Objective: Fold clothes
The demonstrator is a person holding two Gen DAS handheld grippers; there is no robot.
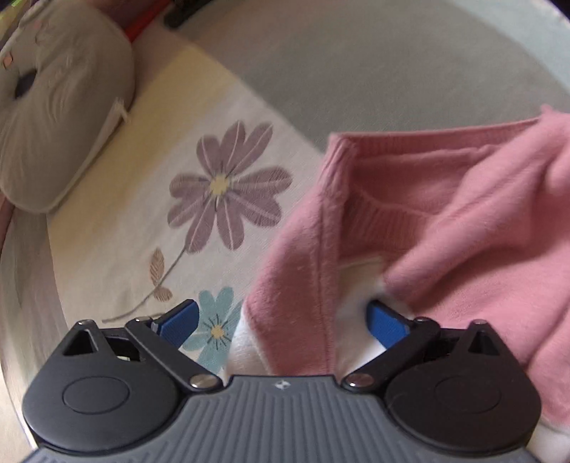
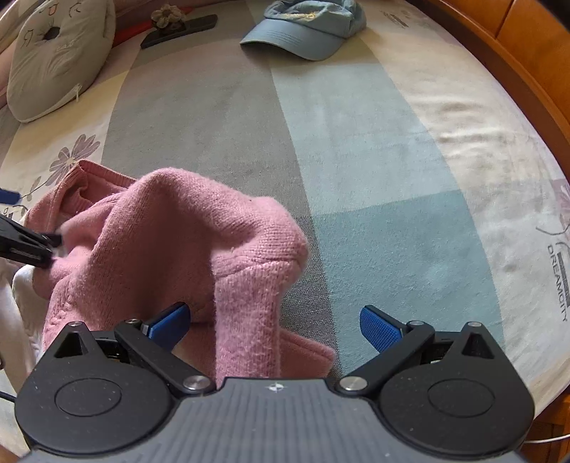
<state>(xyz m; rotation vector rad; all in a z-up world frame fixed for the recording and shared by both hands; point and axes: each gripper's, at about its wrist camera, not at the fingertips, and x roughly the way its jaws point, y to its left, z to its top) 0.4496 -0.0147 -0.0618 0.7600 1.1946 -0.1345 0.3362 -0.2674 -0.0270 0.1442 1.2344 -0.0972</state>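
Observation:
A pink knitted sweater (image 1: 445, 213) lies bunched on the bed, its ribbed collar and white inner layer showing in the left wrist view. My left gripper (image 1: 281, 324) is open, its jaws set wide around the sweater's left edge. In the right wrist view the sweater (image 2: 185, 231) rises in a crumpled hump. My right gripper (image 2: 274, 326) is open, with a fold of the sweater between its blue fingers (image 2: 379, 327). The left gripper's black tip (image 2: 32, 245) touches the sweater at the far left of that view.
The bed is covered by a flowered and striped sheet (image 2: 356, 142). A grey pillow (image 2: 53, 53) lies at the far left, also in the left wrist view (image 1: 60, 107). A blue cap (image 2: 306, 28) lies at the far end. A wooden bed frame (image 2: 516, 46) borders the right side.

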